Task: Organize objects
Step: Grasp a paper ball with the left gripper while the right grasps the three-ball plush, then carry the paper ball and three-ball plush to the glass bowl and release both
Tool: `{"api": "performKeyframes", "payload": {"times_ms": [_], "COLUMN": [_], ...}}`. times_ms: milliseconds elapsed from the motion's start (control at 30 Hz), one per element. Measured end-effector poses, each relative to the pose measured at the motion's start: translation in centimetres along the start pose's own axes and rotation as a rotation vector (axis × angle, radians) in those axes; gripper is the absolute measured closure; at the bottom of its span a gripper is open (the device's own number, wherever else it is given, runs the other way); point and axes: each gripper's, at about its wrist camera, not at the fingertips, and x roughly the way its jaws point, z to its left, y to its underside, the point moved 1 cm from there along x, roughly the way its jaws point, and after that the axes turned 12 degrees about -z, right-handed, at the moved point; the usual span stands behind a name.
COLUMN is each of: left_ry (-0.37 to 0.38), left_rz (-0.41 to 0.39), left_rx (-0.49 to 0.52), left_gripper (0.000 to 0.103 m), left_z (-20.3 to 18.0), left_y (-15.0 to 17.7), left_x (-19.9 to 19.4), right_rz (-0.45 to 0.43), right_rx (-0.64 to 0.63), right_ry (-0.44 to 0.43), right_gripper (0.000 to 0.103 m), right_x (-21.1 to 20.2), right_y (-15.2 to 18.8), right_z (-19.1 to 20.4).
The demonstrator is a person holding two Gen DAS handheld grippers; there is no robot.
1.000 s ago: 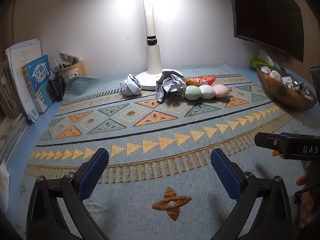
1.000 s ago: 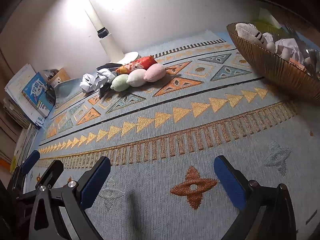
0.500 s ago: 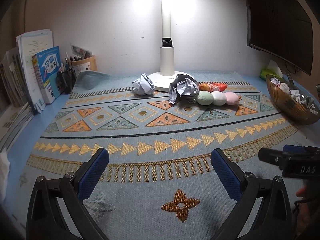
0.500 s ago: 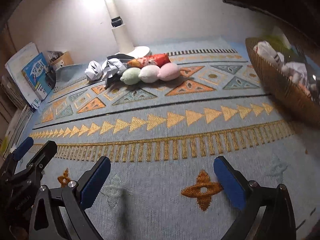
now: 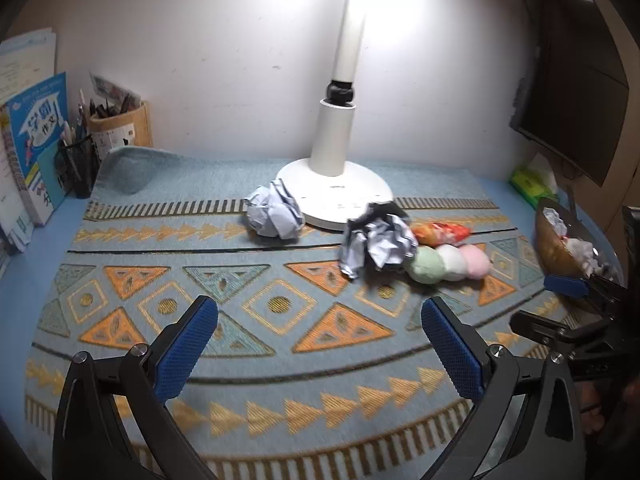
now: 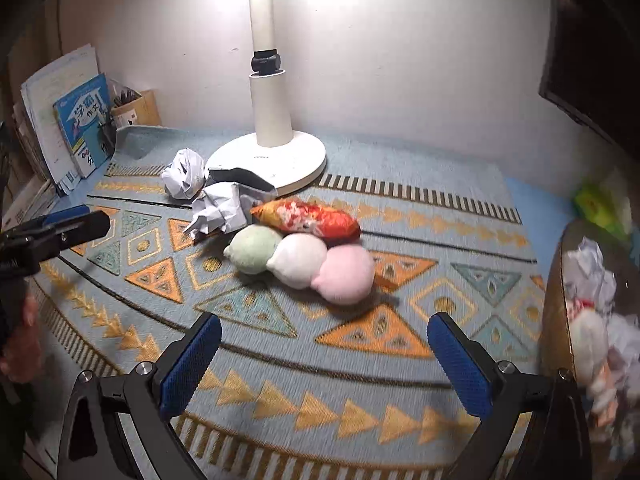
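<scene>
A soft toy of green, white and pink balls (image 6: 298,261) lies on the patterned mat, with a red-orange fish toy (image 6: 306,219) behind it. Two crumpled paper balls (image 5: 274,213) (image 5: 378,242) lie by the lamp base. A brown bowl (image 6: 558,304) with crumpled paper and toys stands at the right. My left gripper (image 5: 318,350) is open and empty, short of the paper balls. My right gripper (image 6: 324,364) is open and empty, just in front of the pink ball.
A white lamp (image 5: 334,184) stands at the back middle. Books (image 5: 36,148) and pen holders (image 5: 78,164) line the left edge. A dark monitor (image 5: 576,92) and a green tissue pack (image 5: 534,184) are at the right. The patterned mat (image 5: 240,320) covers the desk.
Both grippers have moved forward toward the lamp and the toys, which now look much nearer. Both stay open and empty. The objects have not moved.
</scene>
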Motion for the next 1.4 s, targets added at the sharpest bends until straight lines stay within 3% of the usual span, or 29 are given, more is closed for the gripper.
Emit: {"api": "performKeyframes", "payload": {"times_ms": [100, 167, 333, 433, 467, 500, 533, 567, 633, 867, 967, 1100, 1167, 1300, 1367, 1400], "left_ry": [0.103, 0.183, 0.241, 0.273, 0.286, 0.298, 0.294, 0.295, 0.3, 0.255, 0.167, 0.086, 0.045, -0.027, -0.04, -0.042], "left_rz": [0.042, 0.083, 0.122, 0.144, 0.146, 0.153, 0.162, 0.161, 0.153, 0.09, 0.042, 0.034, 0.037, 0.017, 0.016, 0.015], "left_rx": [-0.094, -0.091, -0.05, -0.007, 0.015, 0.036, 0.049, 0.048, 0.042, -0.034, -0.054, -0.107, -0.109, -0.051, -0.036, -0.034], "left_gripper": [0.003, 0.003, 0.002, 0.004, 0.008, 0.026, 0.036, 0.037, 0.053, 0.053, 0.053, 0.053, 0.053, 0.053, 0.053, 0.053], "left_z": [1.0, -0.1, -3.2, -4.7, -5.1, -5.5, -5.7, -5.7, -5.4, -2.8, -1.5, 0.2, 0.6, 0.2, 0.1, 0.2], "left_y": [-1.1, -1.4, -1.8, -2.2, -2.2, -2.1, -1.9, -1.8, -1.5, -1.5, -0.1, 3.2, 4.5, 6.0, 6.4, 6.7], "left_x": [2.8, 4.8, 9.3, 11.4, 11.7, 11.8, 12.0, 12.0, 11.4, 5.9, 1.6, -2.7, -3.9, -5.4, -5.3, -5.4], "right_rz": [0.02, 0.044, 0.031, 0.069, 0.085, 0.097, 0.085, 0.077, 0.085, 0.115, 0.136, 0.211, 0.23, 0.238, 0.212, 0.195], "right_rx": [-0.039, -0.072, -0.13, -0.131, -0.136, -0.153, -0.168, -0.164, -0.121, 0.016, 0.067, 0.17, 0.168, 0.168, 0.14, 0.109], "right_ry": [-0.055, -0.1, -0.128, -0.168, -0.193, -0.183, -0.163, -0.157, -0.147, -0.055, 0.057, 0.122, 0.085, -0.1, -0.069, -0.046], "right_gripper": [0.0, 0.001, 0.001, 0.004, 0.014, 0.019, 0.024, 0.041, 0.044, 0.047, 0.046, 0.045, 0.045, 0.044, 0.041, 0.032], "right_x": [3.1, 4.8, 6.6, 7.5, 7.5, 7.5, 7.1, 6.6, 5.7, -0.6, -2.8, -3.3, -3.8, -5.8, -6.8, -7.2], "right_y": [-0.4, -0.3, -0.7, -0.5, -0.3, 0.1, 0.3, 0.4, 0.7, 2.7, 3.4, 5.0, 5.6, 6.9, 7.2, 7.1], "right_z": [-0.4, -0.3, -0.4, -0.3, 0.0, 0.4, 0.6, 0.7, 0.6, 2.9, 3.6, 4.7, 5.9, 7.4, 7.7, 7.7]}}
